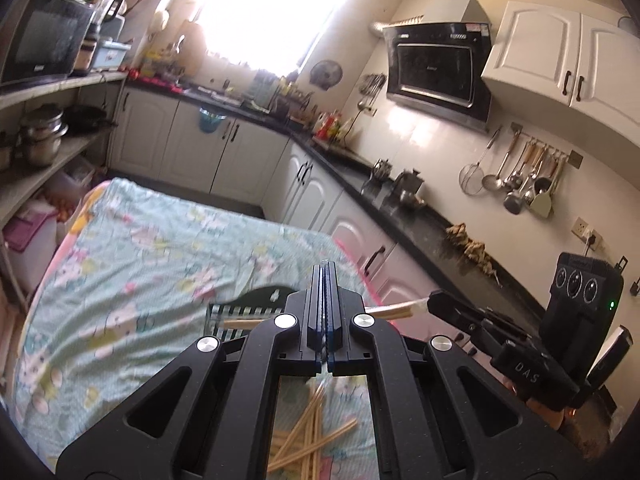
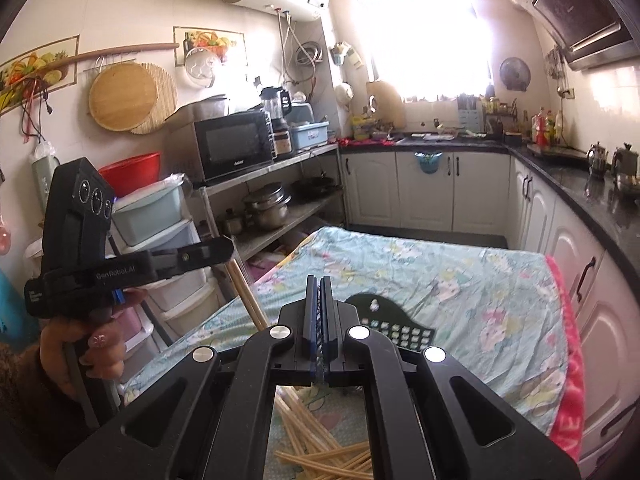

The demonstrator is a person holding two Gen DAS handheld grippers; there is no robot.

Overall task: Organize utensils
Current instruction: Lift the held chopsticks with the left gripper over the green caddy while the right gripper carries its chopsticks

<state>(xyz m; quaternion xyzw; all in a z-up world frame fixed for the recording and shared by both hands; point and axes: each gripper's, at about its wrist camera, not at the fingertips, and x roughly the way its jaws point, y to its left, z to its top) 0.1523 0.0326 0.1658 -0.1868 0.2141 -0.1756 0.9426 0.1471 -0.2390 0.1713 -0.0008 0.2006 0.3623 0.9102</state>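
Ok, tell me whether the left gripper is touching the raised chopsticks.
Touching. The right wrist view shows the left gripper shut on the chopsticks, which slant down from between its fingertips with no gap.

A home kitchen: ahead of the gripper, white cabinets under a black counter, a microwave to its left, ladles hanging to its right.
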